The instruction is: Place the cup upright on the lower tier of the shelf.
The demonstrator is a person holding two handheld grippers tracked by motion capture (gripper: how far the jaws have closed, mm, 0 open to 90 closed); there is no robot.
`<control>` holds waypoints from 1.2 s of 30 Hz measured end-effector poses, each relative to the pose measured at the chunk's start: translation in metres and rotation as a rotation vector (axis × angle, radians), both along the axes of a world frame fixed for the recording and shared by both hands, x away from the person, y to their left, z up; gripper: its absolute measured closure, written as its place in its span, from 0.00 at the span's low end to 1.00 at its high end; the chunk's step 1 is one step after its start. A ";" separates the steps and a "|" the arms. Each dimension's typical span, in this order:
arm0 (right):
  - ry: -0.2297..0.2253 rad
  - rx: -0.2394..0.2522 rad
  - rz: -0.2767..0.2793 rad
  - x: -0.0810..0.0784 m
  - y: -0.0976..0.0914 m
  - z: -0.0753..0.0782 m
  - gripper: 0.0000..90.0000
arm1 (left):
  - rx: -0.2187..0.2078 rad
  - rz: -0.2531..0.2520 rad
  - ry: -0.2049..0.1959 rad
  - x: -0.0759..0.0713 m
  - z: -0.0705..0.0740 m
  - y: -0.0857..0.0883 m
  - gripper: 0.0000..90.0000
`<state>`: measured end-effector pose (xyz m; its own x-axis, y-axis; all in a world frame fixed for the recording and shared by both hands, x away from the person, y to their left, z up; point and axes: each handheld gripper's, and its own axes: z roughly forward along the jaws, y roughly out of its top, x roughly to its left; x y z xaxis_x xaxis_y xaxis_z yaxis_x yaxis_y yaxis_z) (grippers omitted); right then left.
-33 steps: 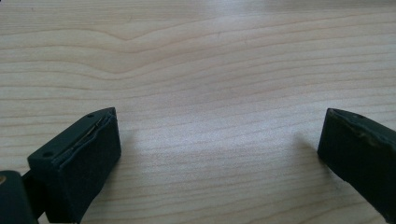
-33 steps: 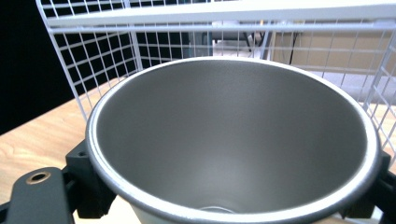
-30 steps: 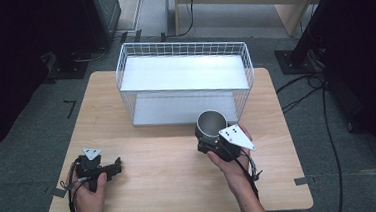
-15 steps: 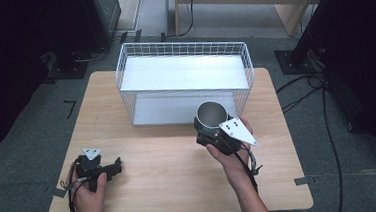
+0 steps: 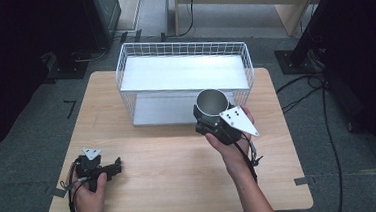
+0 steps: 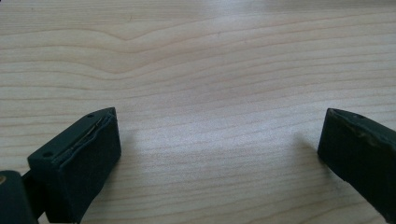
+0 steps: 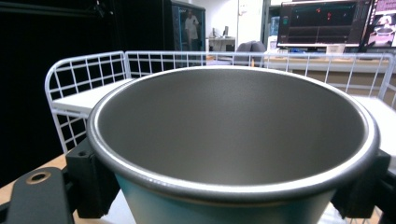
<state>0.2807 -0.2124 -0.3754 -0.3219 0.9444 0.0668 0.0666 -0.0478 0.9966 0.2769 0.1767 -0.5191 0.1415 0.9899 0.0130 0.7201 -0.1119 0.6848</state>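
Observation:
A round metal cup [image 5: 211, 104] hangs upright in the air just in front of the white wire basket [image 5: 137, 57], and my right gripper [image 5: 211, 120] is shut on it. The right gripper view looks straight into the cup [image 7: 233, 140], with a black jaw pressed to each side of it below the rim. My left gripper [image 5: 114, 167] rests at the table's front left, jaws pointing right. In the left gripper view its two fingers [image 6: 79, 158] stand wide apart over bare wood, so it is open with nothing between them.
The wire basket [image 7: 84, 79] has a white shelf inside and takes up the back middle of the wooden table [image 5: 170, 172]. Dark equipment stands and cables lie on the floor around the table. A monitor [image 7: 322, 21] glows behind the basket.
My right hand has lifted the cup higher and a little toward the basket. The left hand and its gripper have stayed where they were.

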 end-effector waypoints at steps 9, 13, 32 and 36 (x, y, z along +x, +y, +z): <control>-0.030 -0.005 -0.015 0.009 0.001 0.016 0.15 | -0.001 0.001 0.000 0.000 0.000 0.000 0.00; -0.043 -0.011 -0.020 0.014 0.003 0.022 0.15 | -0.001 0.001 0.000 0.000 0.000 0.000 0.00; -0.082 -0.007 -0.036 0.040 0.013 0.046 0.15 | -0.001 0.001 0.001 0.000 0.000 0.000 0.00; -0.086 -0.002 -0.042 0.048 0.014 0.052 0.15 | -0.002 0.001 0.000 0.000 0.000 0.000 0.00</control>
